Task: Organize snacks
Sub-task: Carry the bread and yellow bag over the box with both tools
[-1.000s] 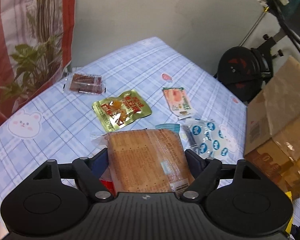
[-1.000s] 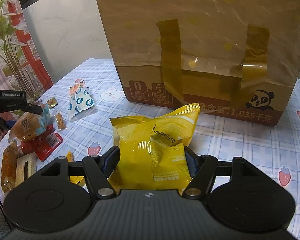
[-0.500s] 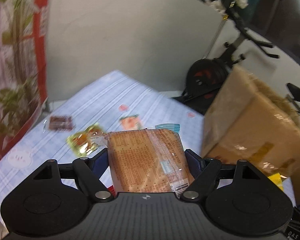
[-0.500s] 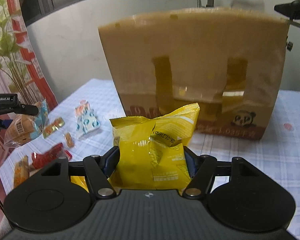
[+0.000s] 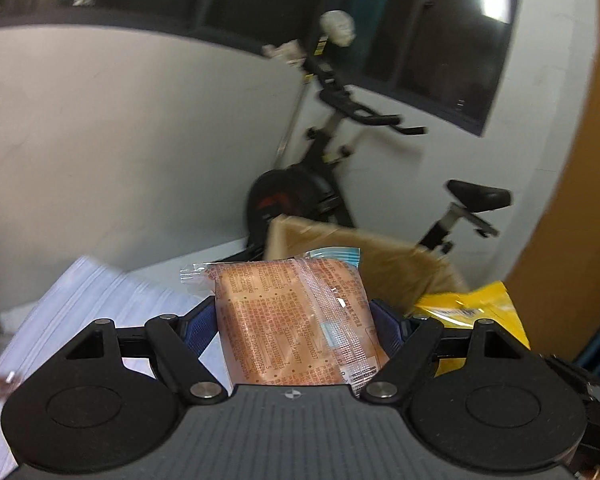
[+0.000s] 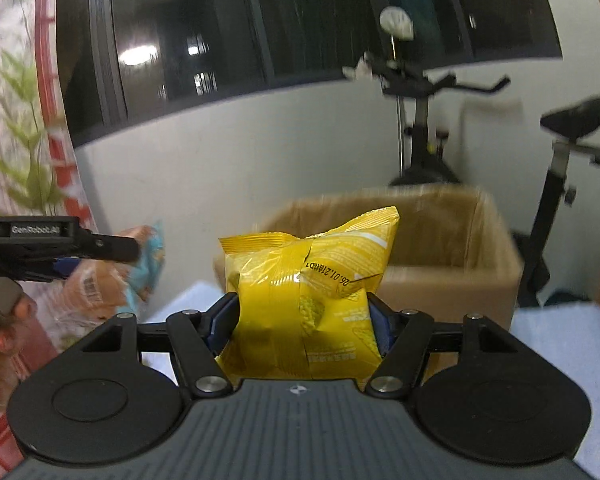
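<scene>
1. The yellow chip bag (image 6: 306, 300) is sitting between the pads of the right gripper (image 6: 302, 320), off the table, in front of the open cardboard box (image 6: 440, 248). Its jaws are standing partly apart, pressing on the bag's lower half and creasing the foil.
2. The orange biscuit pack (image 5: 296, 324) in clear wrap is being clamped at both long edges by the left gripper (image 5: 294, 320), jaws fairly wide; a blue-edged packet (image 5: 338, 252) is peeking out behind it.
3. Both packs are looking light. The chip bag is seeming puffy, slick and crushable, so gripping low across its body is probably safer than pinching the crimped top; the biscuit pack is looking flatter and stiffer but brittle inside, best taken across its width.
4. The left gripper is showing at the left edge of the right view, alongside.
5. Beyond the box, an exercise bike (image 6: 420, 128) is standing by the white wall, with the checked tablecloth (image 5: 96, 300) below.
</scene>
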Tool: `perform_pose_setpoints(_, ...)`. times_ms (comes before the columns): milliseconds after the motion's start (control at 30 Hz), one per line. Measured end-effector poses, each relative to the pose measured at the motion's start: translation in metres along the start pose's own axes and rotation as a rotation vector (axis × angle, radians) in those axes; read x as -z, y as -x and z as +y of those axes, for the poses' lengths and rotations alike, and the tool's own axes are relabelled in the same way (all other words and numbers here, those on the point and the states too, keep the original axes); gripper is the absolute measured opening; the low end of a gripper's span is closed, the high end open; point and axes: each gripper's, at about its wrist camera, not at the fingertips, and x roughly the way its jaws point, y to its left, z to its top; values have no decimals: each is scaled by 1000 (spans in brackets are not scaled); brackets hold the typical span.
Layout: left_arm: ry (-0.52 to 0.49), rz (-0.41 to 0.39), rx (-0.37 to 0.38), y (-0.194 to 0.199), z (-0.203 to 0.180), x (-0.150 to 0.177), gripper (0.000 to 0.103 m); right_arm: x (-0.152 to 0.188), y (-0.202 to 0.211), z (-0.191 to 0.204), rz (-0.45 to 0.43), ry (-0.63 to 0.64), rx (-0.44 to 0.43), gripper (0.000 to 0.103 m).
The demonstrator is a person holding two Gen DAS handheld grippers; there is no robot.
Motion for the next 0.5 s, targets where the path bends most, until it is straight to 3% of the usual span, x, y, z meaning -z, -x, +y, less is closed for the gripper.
perform_pose_setpoints(133, -21, 8, 63, -36, -27, -28, 82, -38, -14, -24, -46, 26, 33, 68)
perform_pose_setpoints(233, -34, 31, 65, -70, -40, -42, 82, -58, -37, -48, -48, 37, 65, 68)
perform_pose_setpoints(500, -143, 105, 30, -146, -56, -52, 82, -73, -106, -90, 66, 108, 88, 68)
